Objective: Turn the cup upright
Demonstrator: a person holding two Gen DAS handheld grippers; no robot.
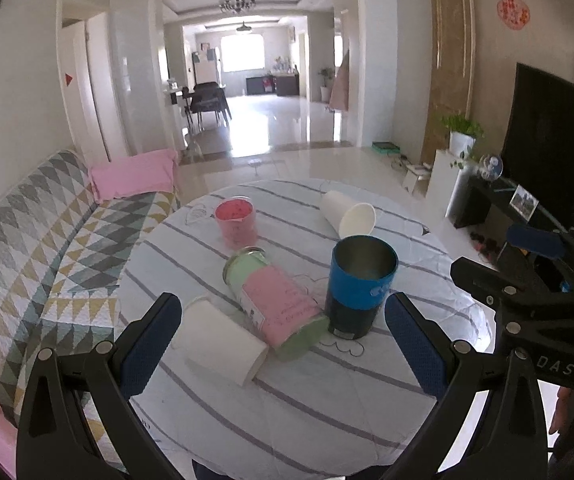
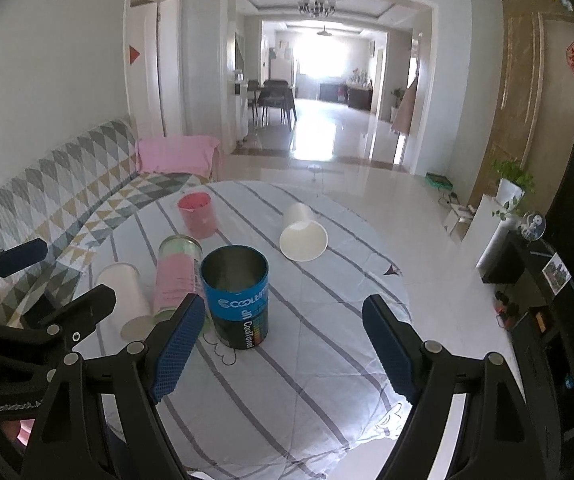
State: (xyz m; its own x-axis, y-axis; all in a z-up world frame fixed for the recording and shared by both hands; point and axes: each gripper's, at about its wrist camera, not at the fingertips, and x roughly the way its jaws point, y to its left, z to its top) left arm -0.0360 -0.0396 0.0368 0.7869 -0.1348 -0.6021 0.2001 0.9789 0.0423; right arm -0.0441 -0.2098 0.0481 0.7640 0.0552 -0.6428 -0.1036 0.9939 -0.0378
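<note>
Through the left wrist camera I see my left gripper (image 1: 279, 340) with its jaws spread wide and nothing between them, hanging above the near edge of the round table (image 1: 327, 412). Between its fingers lies a white paper cup (image 1: 223, 344) on its side, mouth toward me and to the right, touching a pink-and-green tumbler (image 1: 277, 306) that also lies down. A blue can (image 1: 361, 286) already stands upright just beside the tumbler. Farther back, a pink cup (image 1: 237, 222) stands, and a second white cup (image 1: 349, 214) lies tipped over.

Through the right wrist camera, my right gripper (image 2: 283, 348) is also spread and empty, aimed just right of the blue can (image 2: 239, 296). The near white cup (image 2: 127, 300) lies left of the tumbler (image 2: 177, 276); the far white cup (image 2: 303, 232) faces its mouth toward me.

The near paper cup looks light, thin and easily crushed, I judge. I would pinch it gently across the wall near the stiffer rolled rim, since a hard squeeze at mid-body could buckle it and its smooth side may slip.
</note>
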